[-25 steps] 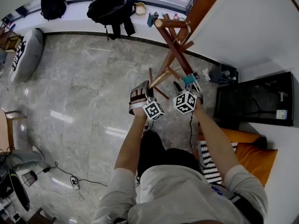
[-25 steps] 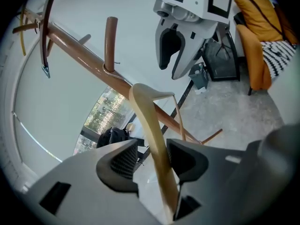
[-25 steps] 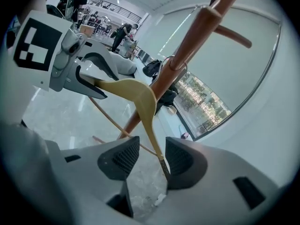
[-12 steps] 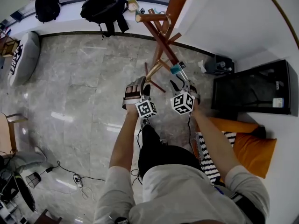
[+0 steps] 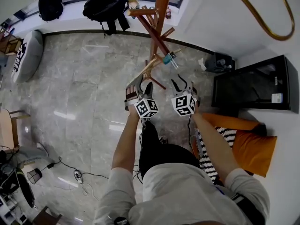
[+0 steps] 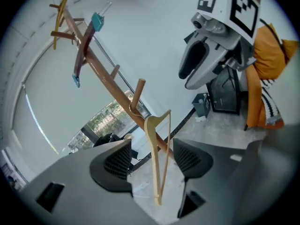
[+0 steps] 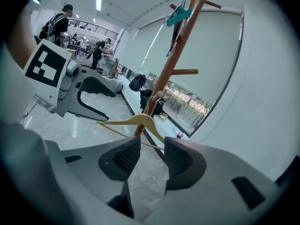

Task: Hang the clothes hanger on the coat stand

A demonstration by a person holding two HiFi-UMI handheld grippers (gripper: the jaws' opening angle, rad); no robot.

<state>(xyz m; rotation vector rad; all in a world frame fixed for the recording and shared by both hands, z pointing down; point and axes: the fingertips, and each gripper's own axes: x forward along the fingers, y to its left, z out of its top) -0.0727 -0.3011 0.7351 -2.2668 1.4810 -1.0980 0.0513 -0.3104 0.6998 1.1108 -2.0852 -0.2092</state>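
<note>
The wooden coat stand (image 5: 161, 13) rises at the top centre of the head view. A pale wooden clothes hanger (image 6: 157, 158) hangs by its hook from one peg (image 6: 137, 93) of the stand. My left gripper (image 6: 152, 151) is open wide; the hanger dangles in the gap and touches neither pad. In the head view the hanger (image 5: 150, 68) sits just beyond my left gripper (image 5: 141, 84). My right gripper (image 5: 180, 83) is beside it, its jaws closing with nothing pressed between them. In the right gripper view the hanger (image 7: 136, 122) lies just beyond the right gripper (image 7: 152, 156).
A teal clip hanger (image 5: 167, 58) hangs on the stand higher up. A black cabinet (image 5: 253, 86) and orange cushions (image 5: 248, 149) stand at the right. Two black backpacks (image 5: 105, 6) lie on the window ledge. Cables (image 5: 75, 175) trail on the marble floor at the left. People (image 7: 58, 20) stand far behind.
The hanger was at my left gripper's tips; now it hangs free on the peg. Both grippers have drawn back a little from the stand.
</note>
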